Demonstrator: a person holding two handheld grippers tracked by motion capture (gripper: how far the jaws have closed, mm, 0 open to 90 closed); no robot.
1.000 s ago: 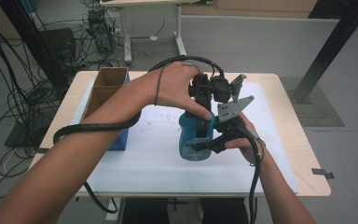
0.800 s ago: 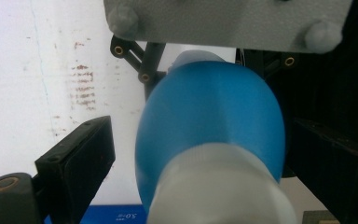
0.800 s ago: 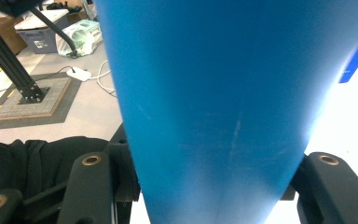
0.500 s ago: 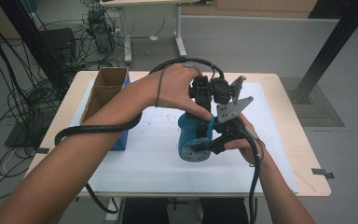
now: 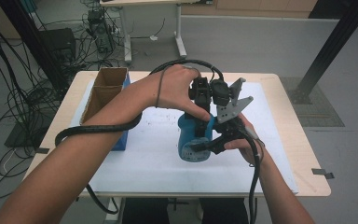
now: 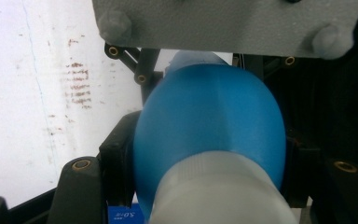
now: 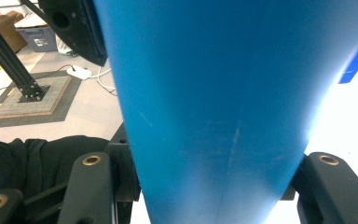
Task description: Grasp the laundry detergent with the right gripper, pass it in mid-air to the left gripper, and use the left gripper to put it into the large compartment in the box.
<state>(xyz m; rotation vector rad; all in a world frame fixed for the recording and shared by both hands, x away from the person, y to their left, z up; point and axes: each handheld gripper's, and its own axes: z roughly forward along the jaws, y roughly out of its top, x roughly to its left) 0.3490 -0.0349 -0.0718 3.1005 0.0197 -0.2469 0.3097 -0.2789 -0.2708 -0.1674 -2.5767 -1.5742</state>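
Change: left gripper (image 5: 204, 122) jaws have just been closing, now clamping blue bottle (image 5: 193, 137) near its white cap (image 6: 221, 191).
Right gripper (image 5: 209, 144): gripping bottle's smooth body.
Surface: white sheet (image 5: 144, 158) covering wooden table (image 5: 303, 149).

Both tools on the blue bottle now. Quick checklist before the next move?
1. Right tool shut on the bottle body: ok, jaws flank it in the right gripper view.
2. Left tool shut near the bottle's top: ok, jaws have just been closing and now clamp the blue shoulder.
3. White cap seated: cannot tell.
4. Bottle over the white mat: ok.
5. Cardboard box apart from both hands: ok.
6. Cable free of the bottle: ok.
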